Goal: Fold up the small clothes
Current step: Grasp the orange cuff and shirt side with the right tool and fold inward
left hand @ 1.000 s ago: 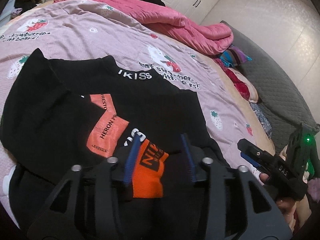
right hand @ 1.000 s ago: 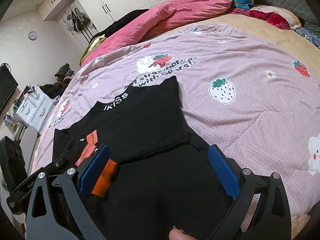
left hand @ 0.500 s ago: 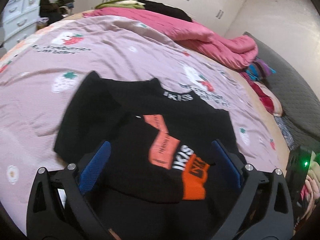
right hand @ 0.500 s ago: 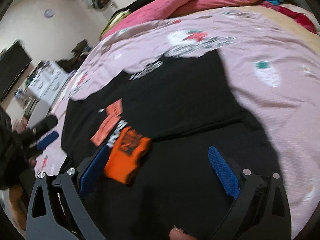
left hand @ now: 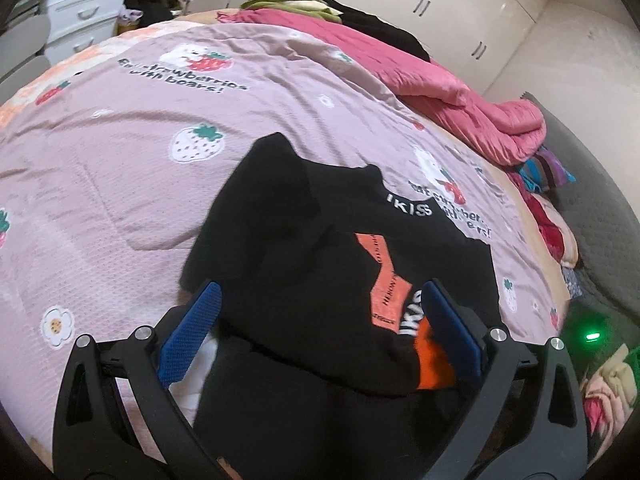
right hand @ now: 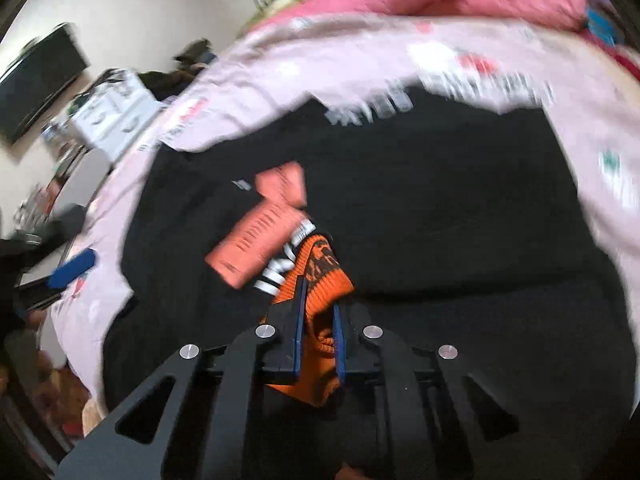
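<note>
2 grippers work over a black sweater (left hand: 320, 264) lying on the pink strawberry bedspread (left hand: 120, 160). The right gripper (right hand: 318, 320) has just been closing, its blue pads pinching the orange cuff (right hand: 320, 276). The left gripper (left hand: 320, 328) stands wide, gripping nothing, the sweater just ahead between its fingers.

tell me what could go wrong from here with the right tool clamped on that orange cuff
1. The right tool pinches only the orange cuff, so pulling may drag the folded sleeve out of place.
2. The left tool stands open over the black sweater, pinning nothing, so the whole garment could slide on the pink bedspread.
</note>
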Demonstrator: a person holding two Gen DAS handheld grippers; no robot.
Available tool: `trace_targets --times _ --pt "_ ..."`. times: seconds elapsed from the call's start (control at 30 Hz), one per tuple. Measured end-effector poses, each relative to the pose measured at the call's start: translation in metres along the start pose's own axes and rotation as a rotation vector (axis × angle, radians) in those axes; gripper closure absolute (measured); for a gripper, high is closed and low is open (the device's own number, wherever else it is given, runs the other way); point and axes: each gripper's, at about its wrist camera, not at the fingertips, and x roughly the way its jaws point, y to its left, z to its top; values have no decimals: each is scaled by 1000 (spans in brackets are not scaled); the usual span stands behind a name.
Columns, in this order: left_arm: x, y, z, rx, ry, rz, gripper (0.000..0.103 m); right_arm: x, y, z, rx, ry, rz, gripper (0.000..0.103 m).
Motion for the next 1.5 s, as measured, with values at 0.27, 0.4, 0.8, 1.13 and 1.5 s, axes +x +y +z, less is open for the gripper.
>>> trace_targets --times 0.27,0.4,0.8,1.13,1.5 --pt "-5 8 0 -22 1 -10 9 -56 4 72 -135 -159 33 93" --pt "-2 6 0 -16 8 -13 9 -71 -20 88 -145 -205 -43 93" --pt "20 -13 4 32 43 -16 9 -55 -77 63 -30 -156 -158 96" --pt "41 -32 8 82 67 -25 9 -58 -90 54 -4 -152 -190 99" --pt "76 -43 13 175 125 -32 46 -20 -60 28 -63 -5 -105 93"
